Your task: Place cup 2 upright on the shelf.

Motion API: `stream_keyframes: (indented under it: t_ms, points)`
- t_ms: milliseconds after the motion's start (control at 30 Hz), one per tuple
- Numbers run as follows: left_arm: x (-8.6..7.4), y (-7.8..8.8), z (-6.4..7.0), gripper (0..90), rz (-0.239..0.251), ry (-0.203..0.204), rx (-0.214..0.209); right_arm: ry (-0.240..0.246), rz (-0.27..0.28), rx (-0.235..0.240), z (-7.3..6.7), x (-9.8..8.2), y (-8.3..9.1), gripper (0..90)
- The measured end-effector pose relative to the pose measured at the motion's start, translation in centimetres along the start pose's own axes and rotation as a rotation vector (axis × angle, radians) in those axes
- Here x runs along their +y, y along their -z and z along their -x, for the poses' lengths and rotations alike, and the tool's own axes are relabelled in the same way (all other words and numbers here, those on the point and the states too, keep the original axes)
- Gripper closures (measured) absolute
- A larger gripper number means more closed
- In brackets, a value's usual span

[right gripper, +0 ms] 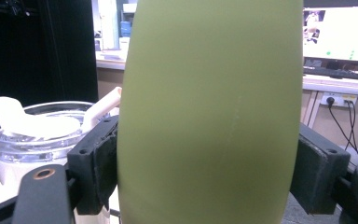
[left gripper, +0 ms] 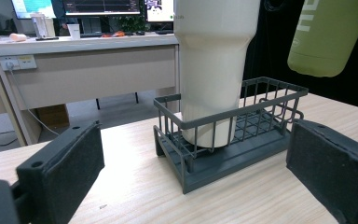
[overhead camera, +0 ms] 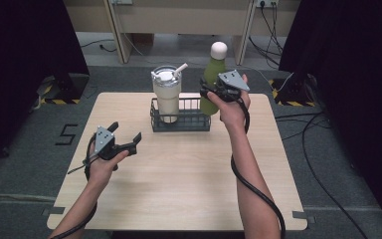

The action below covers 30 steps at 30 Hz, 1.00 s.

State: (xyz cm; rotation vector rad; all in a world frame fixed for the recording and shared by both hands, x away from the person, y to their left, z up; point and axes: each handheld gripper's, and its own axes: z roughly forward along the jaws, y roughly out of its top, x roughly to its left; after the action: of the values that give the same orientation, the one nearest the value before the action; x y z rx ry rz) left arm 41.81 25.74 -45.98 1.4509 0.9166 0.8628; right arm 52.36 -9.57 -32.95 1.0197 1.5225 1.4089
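On the left side of the table (overhead camera: 179,189), at about 8 o'clock, the left gripper (overhead camera: 129,135) sits in the person's left hand (overhead camera: 102,167). Its jaws stand wide apart and there is nothing between them. It points toward 2 o'clock, at the basket. In the left gripper view the two black pads (left gripper: 70,163) show at the bottom corners, with the basket between them farther off.

In the middle, near 12 o'clock, a dark wire basket (overhead camera: 180,122) stands on the table. A cream tumbler (overhead camera: 167,94) with a clear lid and a white straw (overhead camera: 180,68) stands upright in the left part of the basket. The right part of the basket has no cup in it.

Just right of the basket, at about 1 o'clock, the right gripper (overhead camera: 210,92) squeezes a green bottle (overhead camera: 214,74) with a round white cap (overhead camera: 219,50). The right hand (overhead camera: 233,107) holds it up in the air. In the left gripper view the bottle's bottom hangs above the right end of the basket and does not touch it. In the right gripper view the green bottle sits tight between both pads (right gripper: 103,158), and the tumbler is close by on its left.
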Motion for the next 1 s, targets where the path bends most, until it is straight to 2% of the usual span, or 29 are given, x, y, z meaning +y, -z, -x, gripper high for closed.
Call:
stream_keyframes:
  t_ms: [400, 1000]
  points:
    - [0.0, 0.1, -0.1, 3.1, 0.002, 0.002, 0.001, -0.002, -0.007, 0.012, -0.6, 0.4, -1.5, 22.2]
    - [0.1, 0.3, -0.4, 3.3, 0.007, 0.011, 0.002, -0.002, -0.047, 0.023, -1.2, -0.3, -4.0, 22.2]
